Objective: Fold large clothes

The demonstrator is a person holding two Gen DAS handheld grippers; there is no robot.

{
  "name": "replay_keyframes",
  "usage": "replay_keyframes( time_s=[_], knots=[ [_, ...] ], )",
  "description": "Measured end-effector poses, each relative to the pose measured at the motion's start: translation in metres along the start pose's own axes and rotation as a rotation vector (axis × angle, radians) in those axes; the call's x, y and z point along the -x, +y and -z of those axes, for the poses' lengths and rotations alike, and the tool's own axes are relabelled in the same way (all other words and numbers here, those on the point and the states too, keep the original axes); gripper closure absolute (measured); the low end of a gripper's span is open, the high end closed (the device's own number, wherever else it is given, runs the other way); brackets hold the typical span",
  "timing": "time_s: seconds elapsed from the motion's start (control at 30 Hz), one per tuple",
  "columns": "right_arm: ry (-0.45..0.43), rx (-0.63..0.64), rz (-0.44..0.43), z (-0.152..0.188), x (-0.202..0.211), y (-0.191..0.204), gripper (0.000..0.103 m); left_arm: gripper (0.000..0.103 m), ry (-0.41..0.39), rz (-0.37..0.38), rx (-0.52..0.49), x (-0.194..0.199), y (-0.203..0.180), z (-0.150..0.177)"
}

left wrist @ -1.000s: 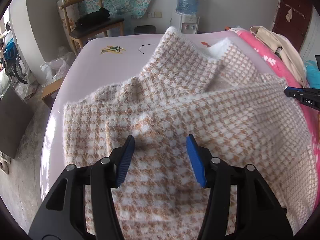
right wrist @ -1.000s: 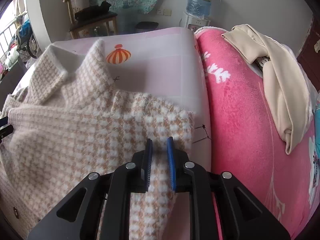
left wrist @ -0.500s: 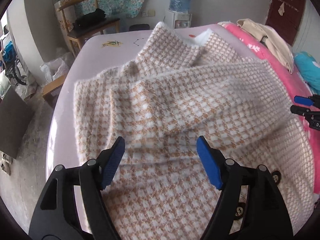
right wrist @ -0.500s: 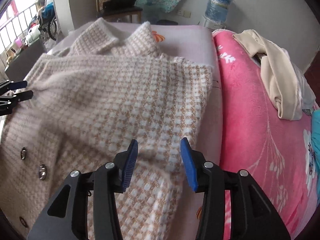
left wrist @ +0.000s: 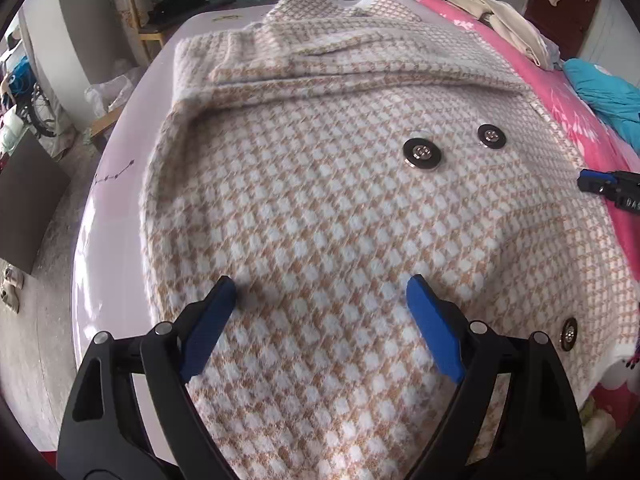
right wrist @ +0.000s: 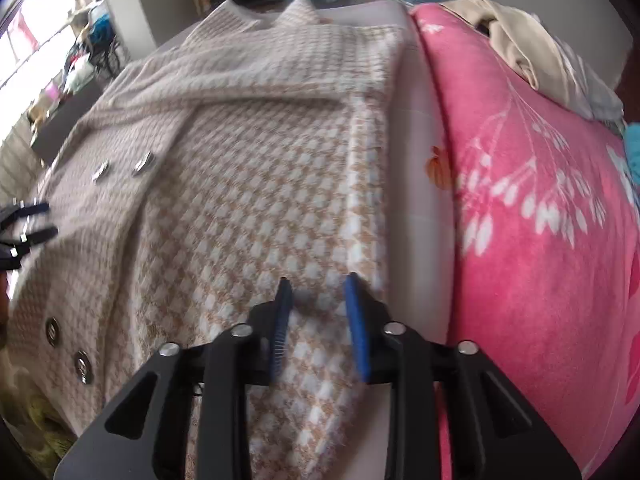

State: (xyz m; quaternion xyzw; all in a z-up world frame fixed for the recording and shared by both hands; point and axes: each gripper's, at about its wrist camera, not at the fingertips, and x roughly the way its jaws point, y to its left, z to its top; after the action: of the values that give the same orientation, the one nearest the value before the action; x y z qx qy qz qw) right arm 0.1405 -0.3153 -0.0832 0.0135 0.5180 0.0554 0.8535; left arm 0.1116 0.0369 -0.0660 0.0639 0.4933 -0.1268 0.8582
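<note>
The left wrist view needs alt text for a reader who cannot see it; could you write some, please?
A tan-and-white houndstooth coat with dark round buttons lies spread on a pale bed. The left gripper hangs open over it; a pink blanket lies to the right.

One houndstooth coat [left wrist: 320,200], three metal buttons [left wrist: 422,153] ahead of the left tool [left wrist: 320,292], one pink blanket [right wrist: 540,200], two tools.

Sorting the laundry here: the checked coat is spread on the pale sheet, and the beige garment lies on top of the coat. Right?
Not quite. The beige garment lies on the pink blanket, apart from the checked coat, as the right wrist view shows. The coat is indeed spread on the pale sheet.
</note>
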Motion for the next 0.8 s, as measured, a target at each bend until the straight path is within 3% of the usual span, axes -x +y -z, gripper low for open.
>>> replay_keyframes(
  time_s=[0.07,0.2,0.3,0.4,0.43,0.53,0.8],
  knots=[
    [-0.005,-0.06,-0.029,-0.009,0.008,-0.008,0.091,0.019,-0.012,-0.026,-0.003,0.001,-0.001,0.005],
    [-0.055,0.001,-0.039,-0.038,0.011,0.014,0.09,0.016,-0.024,-0.032,0.009,0.0,-0.001,0.006],
    [-0.052,0.017,-0.051,-0.066,-0.01,0.026,0.09,0.013,-0.026,-0.032,0.016,-0.001,-0.001,0.004],
    [-0.026,0.026,0.082,-0.088,-0.034,0.016,0.091,0.013,-0.029,-0.027,0.014,-0.002,-0.001,0.002],
    [-0.013,0.017,0.115,-0.091,-0.039,0.007,0.103,0.013,-0.031,-0.024,0.012,-0.001,-0.001,0.002],
    [0.001,-0.036,0.056,-0.093,-0.041,-0.016,0.103,0.013,-0.039,-0.016,0.003,-0.001,-0.001,0.003],
    [0.003,0.041,0.176,-0.094,-0.037,0.006,0.102,0.012,-0.049,-0.008,-0.022,-0.002,0.0,0.005]
  ],
)
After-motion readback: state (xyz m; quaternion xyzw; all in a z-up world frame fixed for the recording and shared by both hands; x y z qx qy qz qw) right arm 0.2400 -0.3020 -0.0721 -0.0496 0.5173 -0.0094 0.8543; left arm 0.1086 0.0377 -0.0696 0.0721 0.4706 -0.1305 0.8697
